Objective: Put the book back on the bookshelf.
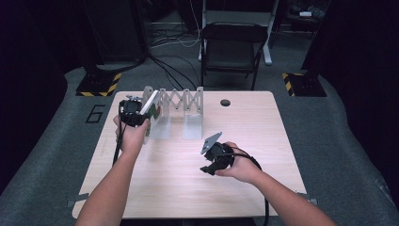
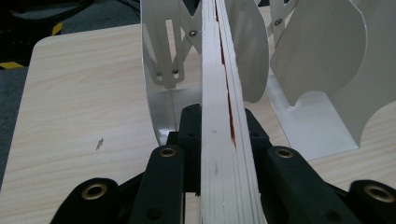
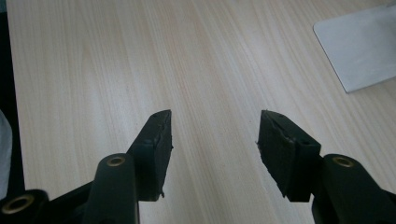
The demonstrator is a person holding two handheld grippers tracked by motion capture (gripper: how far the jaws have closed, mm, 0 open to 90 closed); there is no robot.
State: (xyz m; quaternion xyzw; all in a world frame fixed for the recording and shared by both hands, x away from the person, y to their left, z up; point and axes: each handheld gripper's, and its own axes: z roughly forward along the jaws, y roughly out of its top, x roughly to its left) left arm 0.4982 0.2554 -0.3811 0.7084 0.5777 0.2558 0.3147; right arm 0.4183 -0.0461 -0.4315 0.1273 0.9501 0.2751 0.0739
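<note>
The left gripper (image 1: pixel 133 113) is pinching a thin book (image 2: pixel 226 116) edge-on, its jaws pressed against both covers, with the page block running straight away from the camera in the left gripper view. A red streak is showing along the book's right side there. In the high view the book is sitting tilted at the far left of the table (image 1: pixel 188 188), right at the left end of a white accordion-style rack (image 1: pixel 176 101) whose upright plates are standing in a row along the far edge.

The relation that matters is the book's long axis against the rack's slots: in the left gripper view the book is pointing into the gap between the leftmost plate (image 2: pixel 159 70) and the next rounded plate (image 2: pixel 254 56), nearly parallel to both, so a push forward and down is probably what the next move is calling for. Whether its lower edge is already touching the rack's base cannot be told.

The right gripper (image 1: pixel 215 160) is resting low over bare wood at the near middle of the table, well apart from the rack, its jaws spread and holding nothing. The left hand (image 1: pixel 133 136) is clearly the nearer one to the slot
</note>
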